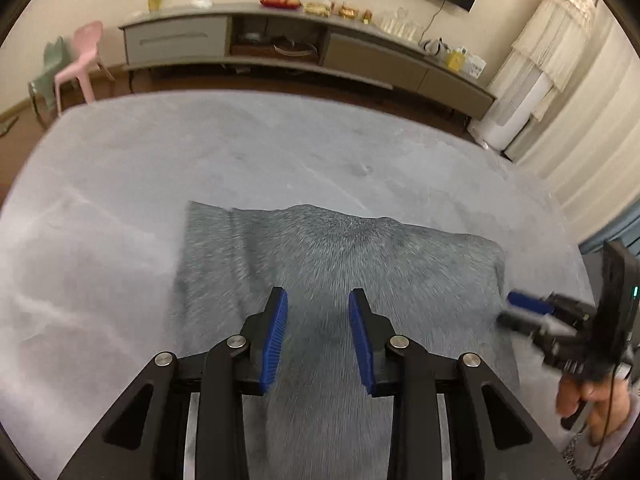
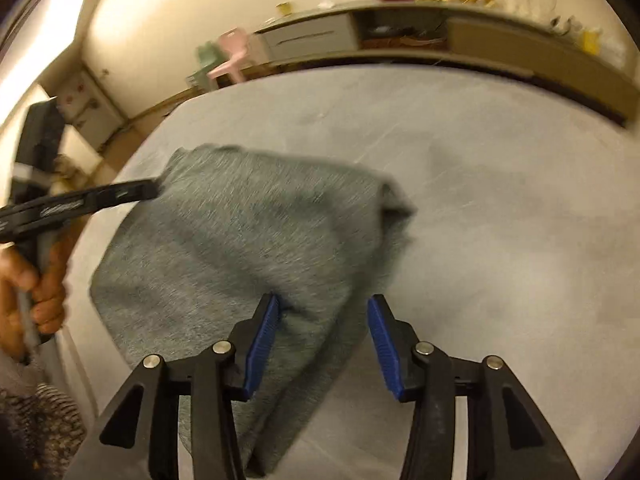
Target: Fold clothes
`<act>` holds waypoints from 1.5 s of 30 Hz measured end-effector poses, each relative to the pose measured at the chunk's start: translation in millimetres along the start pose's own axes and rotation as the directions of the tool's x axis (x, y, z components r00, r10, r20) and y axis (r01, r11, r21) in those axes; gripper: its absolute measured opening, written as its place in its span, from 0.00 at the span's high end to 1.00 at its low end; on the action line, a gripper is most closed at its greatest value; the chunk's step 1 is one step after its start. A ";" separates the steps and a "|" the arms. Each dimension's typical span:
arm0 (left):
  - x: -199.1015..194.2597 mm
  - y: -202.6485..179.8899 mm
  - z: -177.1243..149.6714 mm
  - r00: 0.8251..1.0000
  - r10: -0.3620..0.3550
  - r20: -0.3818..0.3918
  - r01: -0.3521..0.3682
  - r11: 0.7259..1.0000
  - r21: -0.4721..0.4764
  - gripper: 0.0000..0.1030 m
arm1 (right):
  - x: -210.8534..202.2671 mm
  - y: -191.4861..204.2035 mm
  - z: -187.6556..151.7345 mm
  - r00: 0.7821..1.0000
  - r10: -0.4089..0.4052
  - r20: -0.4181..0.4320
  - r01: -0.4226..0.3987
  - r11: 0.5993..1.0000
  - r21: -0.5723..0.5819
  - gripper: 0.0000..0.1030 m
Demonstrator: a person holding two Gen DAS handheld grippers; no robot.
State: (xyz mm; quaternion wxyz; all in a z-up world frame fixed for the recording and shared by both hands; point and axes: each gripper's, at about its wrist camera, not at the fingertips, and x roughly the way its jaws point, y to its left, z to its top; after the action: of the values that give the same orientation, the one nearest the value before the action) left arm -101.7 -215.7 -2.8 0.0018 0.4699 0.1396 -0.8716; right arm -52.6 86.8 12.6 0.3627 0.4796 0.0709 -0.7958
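Black linkage arms tipped with ribbed blue pads fill the bottom of the left wrist view, where the left gripper [image 1: 318, 332] hangs with its jaws apart, nothing clamped between them. Beneath and beyond the pads lies the grey garment [image 1: 340, 256], a fuzzy, heathered knit folded into a rough rectangle with a soft ridge along its far edge. It rests on the pale grey table [image 1: 200, 152], whose matte surface shows faint streaks. At the right edge, blurred, the right gripper [image 1: 516, 308] points toward the garment's right side, gripped by a hand [image 1: 584, 396]. Behind the table stand a long low cabinet [image 1: 280, 44], a pink plastic chair [image 1: 82, 60] and a white fringed cover [image 1: 548, 40].

Seen from the right wrist, the right gripper [image 2: 322, 332] also stands open, its blue pads well apart; a fold of the knit runs close by the left pad, but neither pad presses on it. The garment [image 2: 240, 232] spreads to the left across the table [image 2: 500, 200], bunched into a thicker lump at its far right corner. The left gripper's black finger [image 2: 100, 198] reaches to the garment's far left corner, held by a hand [image 2: 36, 284].
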 end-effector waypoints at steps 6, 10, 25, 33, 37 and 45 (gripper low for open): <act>-37.0 15.3 -46.8 1.000 0.010 -0.021 -0.009 1.000 0.026 0.70 | -15.7 68.7 5.4 0.982 0.188 -0.014 -0.189 0.976 -0.110 0.53; 3.8 17.8 -74.7 0.979 0.139 -0.151 -0.125 0.987 0.101 0.68 | 29.4 97.5 0.8 0.996 0.036 -0.076 -0.049 0.982 -0.181 0.53; 58.3 -43.8 -35.6 0.995 0.033 -0.090 -0.024 0.995 0.094 0.70 | 58.4 121.0 12.4 0.992 -0.119 -0.033 0.111 0.977 -0.184 0.55; 78.9 -68.6 -18.9 0.998 0.031 -0.059 -0.026 0.995 0.092 0.67 | 70.9 120.0 38.5 0.976 -0.218 0.022 0.219 0.965 -0.143 0.54; 77.6 -68.2 -22.3 0.998 0.028 -0.055 -0.023 0.995 0.092 0.66 | 87.4 114.2 47.9 0.973 -0.228 0.024 0.228 0.951 -0.210 0.54; 80.1 -77.3 -24.2 0.998 0.034 -0.048 -0.030 0.996 0.084 0.65 | 87.9 103.3 70.5 0.971 -0.239 0.029 0.241 0.953 -0.184 0.54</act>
State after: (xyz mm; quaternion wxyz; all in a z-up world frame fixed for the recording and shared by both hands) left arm -137.0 -125.2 -62.4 -0.0073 0.4932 0.0953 -0.8647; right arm -60.4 -65.6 2.6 0.3068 0.4289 0.2013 -0.8254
